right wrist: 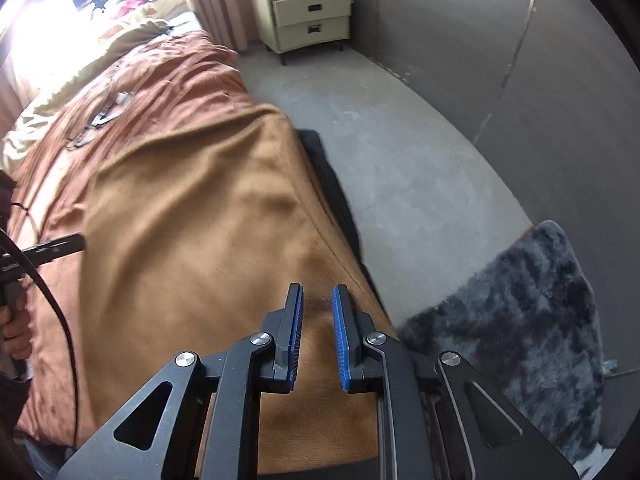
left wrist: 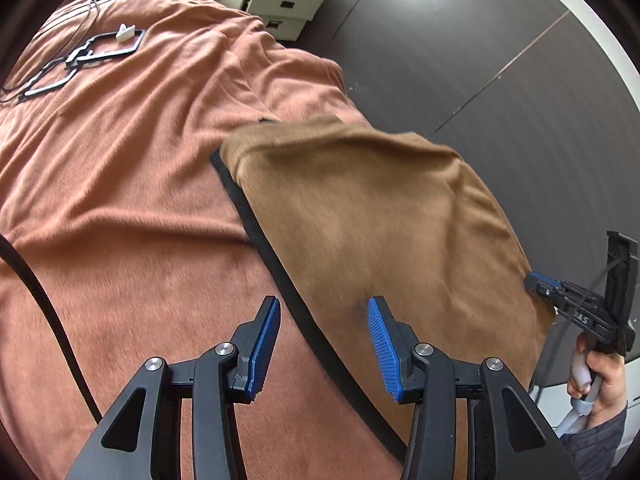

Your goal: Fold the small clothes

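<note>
Blanket [left wrist: 120, 168] beside grey floor [right wrist: 400, 152]

Heavy fisheye warp, black vignette corners both views. Window [right wrist: 52, 4] blown out top left in right wrist view, glare washing nearby bedding. Brown garment [left wrist: 380, 216] motion-smeared. Elsewhere soft even daylight, faint shadows.
</note>
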{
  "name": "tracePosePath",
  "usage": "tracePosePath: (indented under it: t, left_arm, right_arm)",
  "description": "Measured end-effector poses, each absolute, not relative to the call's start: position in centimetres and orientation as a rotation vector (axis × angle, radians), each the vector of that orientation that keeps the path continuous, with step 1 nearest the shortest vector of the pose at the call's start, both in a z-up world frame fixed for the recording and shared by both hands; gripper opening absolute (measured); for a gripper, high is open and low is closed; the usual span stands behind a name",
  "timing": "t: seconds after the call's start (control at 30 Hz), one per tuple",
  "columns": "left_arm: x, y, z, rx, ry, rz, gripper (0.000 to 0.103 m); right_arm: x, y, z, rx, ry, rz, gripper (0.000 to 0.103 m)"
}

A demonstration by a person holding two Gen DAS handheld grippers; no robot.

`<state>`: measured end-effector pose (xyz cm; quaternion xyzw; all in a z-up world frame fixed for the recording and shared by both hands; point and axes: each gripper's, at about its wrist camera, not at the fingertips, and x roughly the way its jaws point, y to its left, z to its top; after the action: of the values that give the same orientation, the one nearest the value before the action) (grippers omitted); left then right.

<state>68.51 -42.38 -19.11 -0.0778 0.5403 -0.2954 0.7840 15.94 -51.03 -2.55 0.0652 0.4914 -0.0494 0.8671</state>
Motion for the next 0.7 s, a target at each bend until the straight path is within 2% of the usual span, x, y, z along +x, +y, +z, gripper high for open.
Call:
tracePosePath:
  t: [0.17, 0.43, 0.7]
  left_arm:
    - [65.9, -43.8, -19.9, -0.131, 1.179, -0.638, 0.048]
    - [62.1, -43.8, -19.6, -0.131, 1.209, -0.650, 0.048]
    - [57.5, -41.8, -16.4, -0.126, 1.171, -0.637, 0.048]
  right_arm:
    - [15.2, -52.7, -5.4, 0.255, 1.041, -0.166, 0.011]
    - [10.7, -51.8, -4.8, 0.247, 1.045, -0.205, 0.012]
    - [5.7, -50.7, -2.5, 0.319, 1.023, -0.238, 0.012]
